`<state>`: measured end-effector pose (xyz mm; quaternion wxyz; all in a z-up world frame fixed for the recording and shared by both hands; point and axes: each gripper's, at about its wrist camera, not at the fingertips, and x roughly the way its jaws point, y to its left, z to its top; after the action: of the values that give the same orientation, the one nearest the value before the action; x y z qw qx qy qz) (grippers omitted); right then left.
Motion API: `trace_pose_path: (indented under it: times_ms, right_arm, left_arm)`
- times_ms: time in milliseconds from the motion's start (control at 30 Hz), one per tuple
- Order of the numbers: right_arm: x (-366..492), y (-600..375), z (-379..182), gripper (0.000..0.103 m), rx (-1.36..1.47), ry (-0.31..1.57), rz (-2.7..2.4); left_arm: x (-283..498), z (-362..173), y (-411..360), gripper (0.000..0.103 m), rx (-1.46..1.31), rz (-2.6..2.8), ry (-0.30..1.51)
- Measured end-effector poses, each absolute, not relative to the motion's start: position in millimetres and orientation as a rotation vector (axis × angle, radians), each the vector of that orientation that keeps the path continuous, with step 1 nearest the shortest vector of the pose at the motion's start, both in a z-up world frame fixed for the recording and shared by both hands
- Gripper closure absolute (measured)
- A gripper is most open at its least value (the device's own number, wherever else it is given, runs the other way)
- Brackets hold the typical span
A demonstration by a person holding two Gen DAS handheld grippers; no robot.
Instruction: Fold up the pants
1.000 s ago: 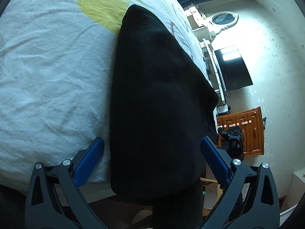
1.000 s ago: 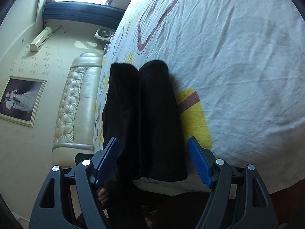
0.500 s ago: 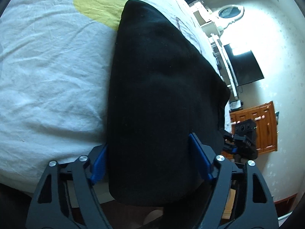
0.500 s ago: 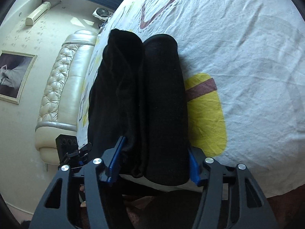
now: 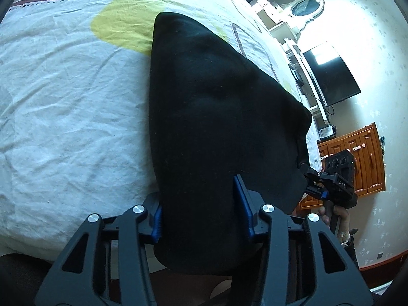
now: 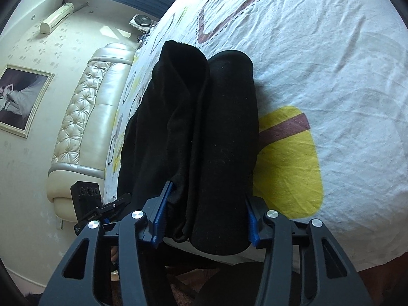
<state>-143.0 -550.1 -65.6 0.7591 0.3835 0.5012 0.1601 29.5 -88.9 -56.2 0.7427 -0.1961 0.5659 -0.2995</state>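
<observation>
Left wrist view, pants: the black pants (image 5: 219, 117) lie on the bed (image 5: 63, 107), their long axis running straight away from the tool toward the far end, the near end draped over the bed's near edge.
Left wrist view, left tool: the left tool (image 5: 201, 216) sits at that near end; its jaws have just been closing, and the blue pads now press into the cloth from left and right, so it is grasping the pants across part of their width.
Left wrist view, other tool: the right tool (image 5: 318, 181) shows at the right edge of the pants, held by a hand (image 5: 339, 219), level with the same near end.
Right wrist view, pants: the pants (image 6: 204, 132) appear as two long rolls lying side by side, again stretching away from the tool toward the far side of the bed (image 6: 331, 71).
Right wrist view, right tool: the right tool (image 6: 204, 221) has just been closing too, and its pads squeeze both rolls at the near end.
Right wrist view, other tool: the left tool (image 6: 112, 209) is just to the left, beside the same end.
Deciding relation: both tools grip the near end side by side, so my guess is that the fold must carry this end forward along the long axis to the far end.
</observation>
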Motion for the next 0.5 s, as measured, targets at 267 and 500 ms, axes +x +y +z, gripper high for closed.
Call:
trace_pose_path:
  times_ms: [267,500]
  right_arm:
    - [-136,-538,-67,0.054,0.842,1.085,0.372]
    - [-119,-517,-67,0.054,0.829,1.099,0.411]
  left_arm:
    - [31,-57,-71,0.059,-0.414,-0.642,1.219]
    - [31,-56,-45,0.059,-0.432,-0.597,1.195]
